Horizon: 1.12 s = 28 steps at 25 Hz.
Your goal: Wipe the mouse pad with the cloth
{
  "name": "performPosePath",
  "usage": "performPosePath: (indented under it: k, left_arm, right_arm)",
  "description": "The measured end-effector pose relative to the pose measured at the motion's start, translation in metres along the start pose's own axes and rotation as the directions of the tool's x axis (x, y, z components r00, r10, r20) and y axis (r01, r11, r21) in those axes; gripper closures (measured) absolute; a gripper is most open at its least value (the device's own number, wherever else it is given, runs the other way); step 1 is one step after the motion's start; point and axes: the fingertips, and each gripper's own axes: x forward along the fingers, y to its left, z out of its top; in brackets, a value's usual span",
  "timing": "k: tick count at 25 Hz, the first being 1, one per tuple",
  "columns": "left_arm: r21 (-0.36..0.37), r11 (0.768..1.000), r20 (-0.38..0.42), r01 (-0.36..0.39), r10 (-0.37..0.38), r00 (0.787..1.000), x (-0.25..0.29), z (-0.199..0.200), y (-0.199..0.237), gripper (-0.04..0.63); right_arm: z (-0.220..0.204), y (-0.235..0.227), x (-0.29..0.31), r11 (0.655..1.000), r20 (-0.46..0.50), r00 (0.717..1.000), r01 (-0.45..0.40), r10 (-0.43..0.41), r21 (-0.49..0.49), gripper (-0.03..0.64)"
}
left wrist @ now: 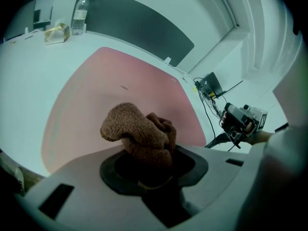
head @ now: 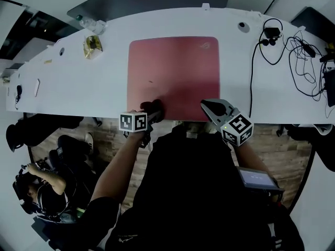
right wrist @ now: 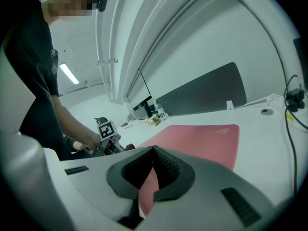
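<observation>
"Pink, that's the mouse pad (head: 175, 72)! Where is it in the head view?"

"It lies flat in the middle of the white worktop (head: 78, 82). The left gripper (head: 152, 109) and the right gripper (head: 205, 104) are both at its near edge. Black cables (head: 293, 51) lie off to the right."

"What does the left gripper view show?"

"Its jaws are squeezed on a brown cloth (left wrist: 139, 134). The cloth bunches up out of the jaws, over the near part of the mouse pad. I can't tell if it touches. A water bottle (left wrist: 79, 16) stands far back."

"And the right gripper view?"

"Those jaws are closed, tips together, with nothing between them. The mouse pad shows just past them."
</observation>
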Motion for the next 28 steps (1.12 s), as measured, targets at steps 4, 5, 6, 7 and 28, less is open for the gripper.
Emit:
performPosePath:
  k: [4, 5, 6, 7, 28]
  left_arm:
    - [-0.013, 1.0, 0.011, -0.011, 0.011, 1.0, -0.016, 0.0, 0.023, 0.454]
    - [-0.017, 1.0, 0.014, -0.014, 0.015, 1.0, -0.02, 0.0, 0.029, 0.454]
    - [-0.021, 1.0, 0.017, -0.018, 0.019, 1.0, -0.025, 0.001, 0.033, 0.454]
    - [-0.024, 1.0, 0.021, -0.019, 0.02, 1.0, -0.029, 0.002, 0.038, 0.454]
    - [-0.135, 0.981, 0.128, -0.142, 0.159, 0.979, -0.099, 0.023, 0.162, 0.453]
  right_arm:
    - [0.001, 0.005, 0.017, 1.0, -0.015, 1.0, 0.004, -0.004, 0.001, 0.593]
    - [0.001, 0.006, 0.021, 1.0, -0.02, 1.0, 0.004, -0.004, 0.003, 0.593]
    - [0.002, 0.008, 0.025, 1.0, -0.023, 1.0, 0.005, -0.005, 0.004, 0.593]
    - [0.003, 0.009, 0.029, 1.0, -0.025, 1.0, 0.006, -0.006, 0.005, 0.592]
    - [0.018, 0.016, 0.102, 0.998, -0.045, 0.997, 0.056, -0.056, -0.004, 0.592]
